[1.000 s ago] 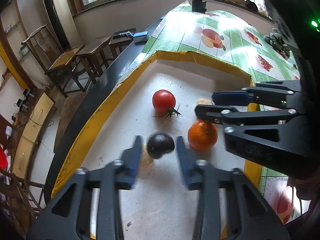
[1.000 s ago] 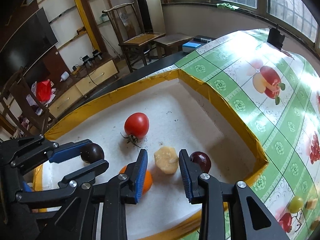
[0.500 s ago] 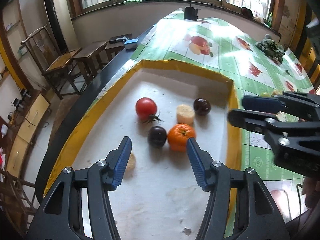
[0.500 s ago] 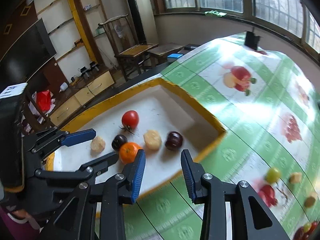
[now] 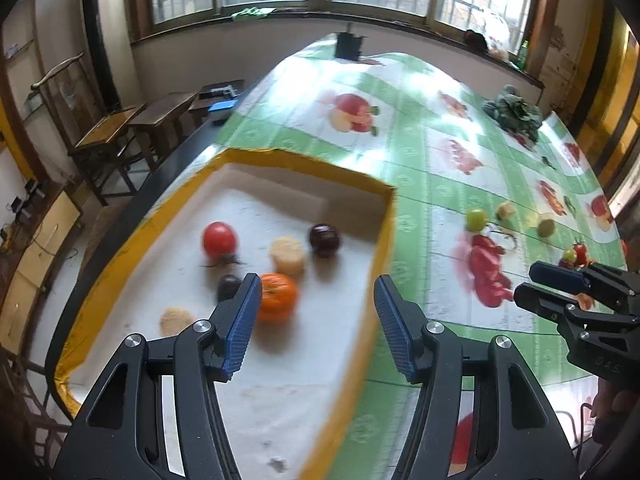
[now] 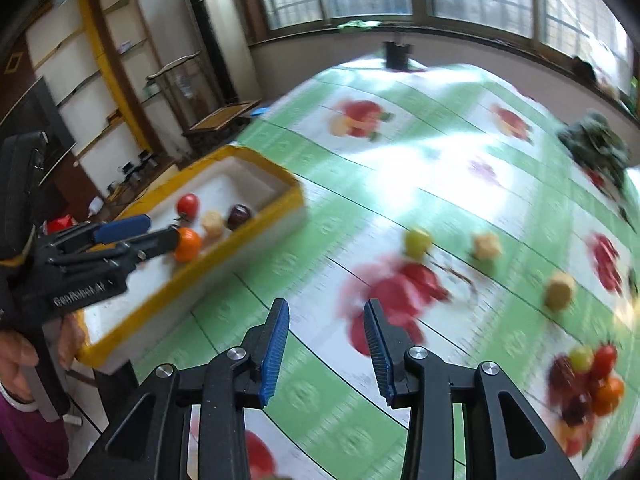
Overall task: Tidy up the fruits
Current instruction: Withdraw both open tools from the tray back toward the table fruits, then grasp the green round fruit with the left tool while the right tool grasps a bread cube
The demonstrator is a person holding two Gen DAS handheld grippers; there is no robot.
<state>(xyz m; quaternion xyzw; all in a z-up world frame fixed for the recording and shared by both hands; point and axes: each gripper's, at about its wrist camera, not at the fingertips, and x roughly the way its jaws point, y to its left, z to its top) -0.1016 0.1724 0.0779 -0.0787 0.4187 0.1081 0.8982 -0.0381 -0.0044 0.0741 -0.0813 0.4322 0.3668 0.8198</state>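
A white tray with a yellow rim (image 5: 304,164) holds a red tomato (image 5: 218,240), an orange (image 5: 276,298), two dark plums (image 5: 325,240) and two pale cut pieces (image 5: 286,255). My left gripper (image 5: 316,320) hovers open over the tray's right edge, nothing between its fingers. My right gripper (image 6: 326,344) is open and empty above the fruit-print tablecloth, away from the tray (image 6: 260,164). Loose on the cloth ahead of it lie a green fruit (image 6: 418,240), a pale piece (image 6: 486,246), a tan fruit (image 6: 560,290) and a small cluster (image 6: 588,380).
Dark leafy greens (image 5: 516,114) sit at the table's far right and a black object (image 5: 348,46) at its far end. Wooden chairs and benches (image 5: 132,128) stand left of the table. A person's hand (image 6: 16,356) holds the left gripper (image 6: 156,230).
Both grippers have drawn back from the tray and swung right. The left one widened off the dark plum; the right one left the pale piece and now hangs over the cloth.
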